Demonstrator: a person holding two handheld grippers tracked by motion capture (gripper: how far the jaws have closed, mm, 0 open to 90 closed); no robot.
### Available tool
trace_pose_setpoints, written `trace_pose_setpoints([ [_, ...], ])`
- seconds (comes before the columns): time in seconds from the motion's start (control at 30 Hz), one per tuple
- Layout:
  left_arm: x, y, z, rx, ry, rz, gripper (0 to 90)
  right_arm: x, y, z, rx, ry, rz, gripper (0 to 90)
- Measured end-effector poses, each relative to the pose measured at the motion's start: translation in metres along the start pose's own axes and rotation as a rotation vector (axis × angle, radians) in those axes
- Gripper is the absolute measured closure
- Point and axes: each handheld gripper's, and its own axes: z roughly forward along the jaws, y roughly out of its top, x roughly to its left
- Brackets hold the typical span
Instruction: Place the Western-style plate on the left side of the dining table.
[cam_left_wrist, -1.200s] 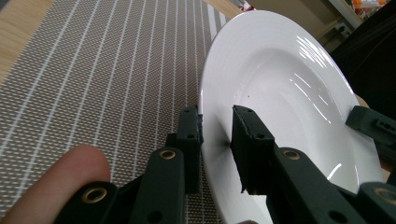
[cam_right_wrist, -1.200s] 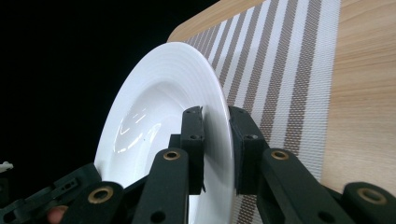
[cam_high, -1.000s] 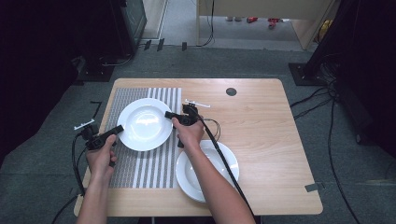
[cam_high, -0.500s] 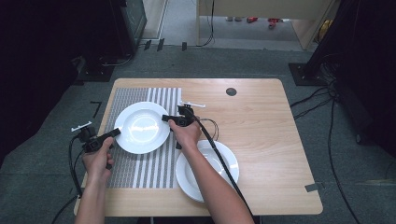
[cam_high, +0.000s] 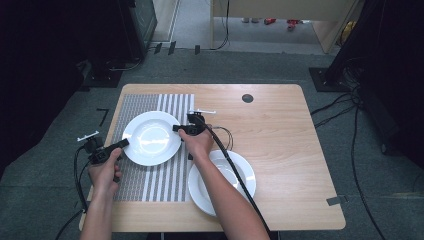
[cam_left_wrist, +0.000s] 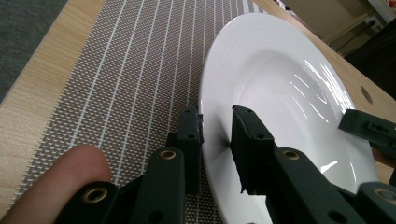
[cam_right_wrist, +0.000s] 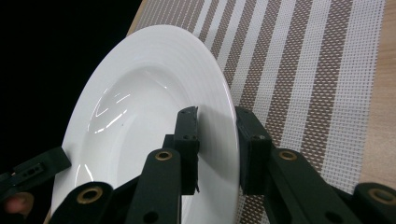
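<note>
From the high view, a white plate (cam_high: 151, 138) sits over the striped placemat (cam_high: 150, 172) on the wooden worktop (cam_high: 280, 130), with the left gripper (cam_high: 121, 144) at its 8 o'clock rim and the right gripper (cam_high: 176, 128) at its 2 o'clock rim. A second white plate (cam_high: 240, 172) lies on bare wood at 4 o'clock from the first, partly under the right forearm.

The left gripper view gives what the overhead cannot: its fingers (cam_left_wrist: 189, 140) straddle the plate's rim (cam_left_wrist: 212, 140), one outside and one inside, set narrow around the edge; whether the pads press it I cannot tell. The right gripper view shows the same arrangement on the opposite rim, fingers (cam_right_wrist: 187, 140) narrow, one on each side of the rim, the opposite gripper's tip visible at 8 o'clock.

The plate's 9 o'clock edge nears the placemat's left border, close to the worktop's edge. The right half of the worktop is open wood up to a dark round hole (cam_high: 247, 98) at 1 o'clock.
</note>
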Motion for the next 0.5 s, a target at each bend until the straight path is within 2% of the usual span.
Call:
trace_pose_setpoints([
  [0.2,0.0011,-0.0009,0.002,0.0,0.0,-0.001,72.9,0.0017,-0.0004,0.0042,-0.005,-0.031,-0.034,72.6],
  [0.5,0.0017,-0.0027,0.0045,-0.002,0.005,0.021,70.8,0.0047,-0.001,0.0098,0.003,-0.078,-0.081,70.4],
])
